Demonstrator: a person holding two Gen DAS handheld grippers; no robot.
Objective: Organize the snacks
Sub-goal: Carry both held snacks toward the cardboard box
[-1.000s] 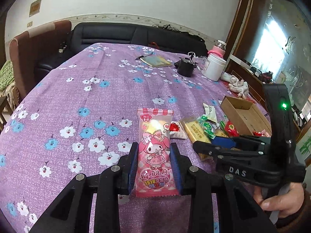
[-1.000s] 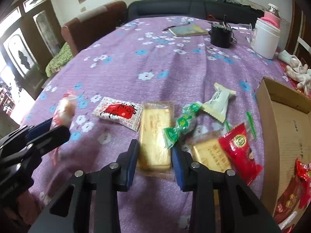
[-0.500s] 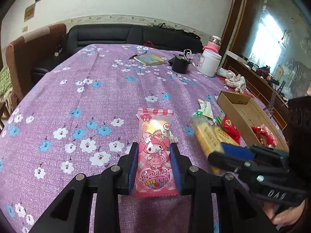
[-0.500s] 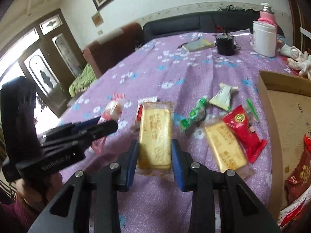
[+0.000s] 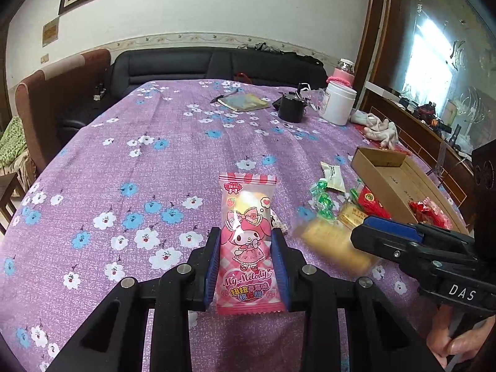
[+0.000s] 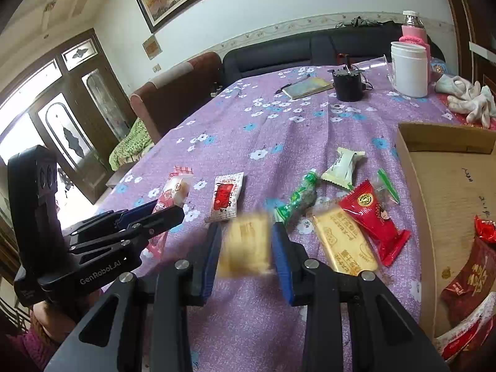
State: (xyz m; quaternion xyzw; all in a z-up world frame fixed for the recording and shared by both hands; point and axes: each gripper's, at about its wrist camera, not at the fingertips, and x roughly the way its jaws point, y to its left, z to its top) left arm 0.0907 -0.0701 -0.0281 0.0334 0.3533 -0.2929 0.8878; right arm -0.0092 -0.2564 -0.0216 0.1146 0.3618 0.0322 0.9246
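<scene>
Grippers both loaded. Left gripper [image 5: 247,263] narrowed onto a glossy pink snack packet [image 5: 247,245], blue pads flat against its two long edges, crimped striped seal pointing away, cartoon print facing up, lifted clear of the purple floral tablecloth [image 5: 130,161]. Right gripper [image 6: 246,249] pinched just as narrowly on a flat golden biscuit pack [image 6: 245,245], blurred, rectangular, in clear film. Loose on the cloth ahead: a matching golden bar [image 6: 344,241], a shiny red pouch [image 6: 373,220], green twisted candies [image 6: 299,197], a white pillow pack [image 6: 341,167], a red-and-white sachet [image 6: 226,198]. Shallow cardboard box [image 6: 446,186] off to the right, red wrappers [image 6: 465,276] inside.
</scene>
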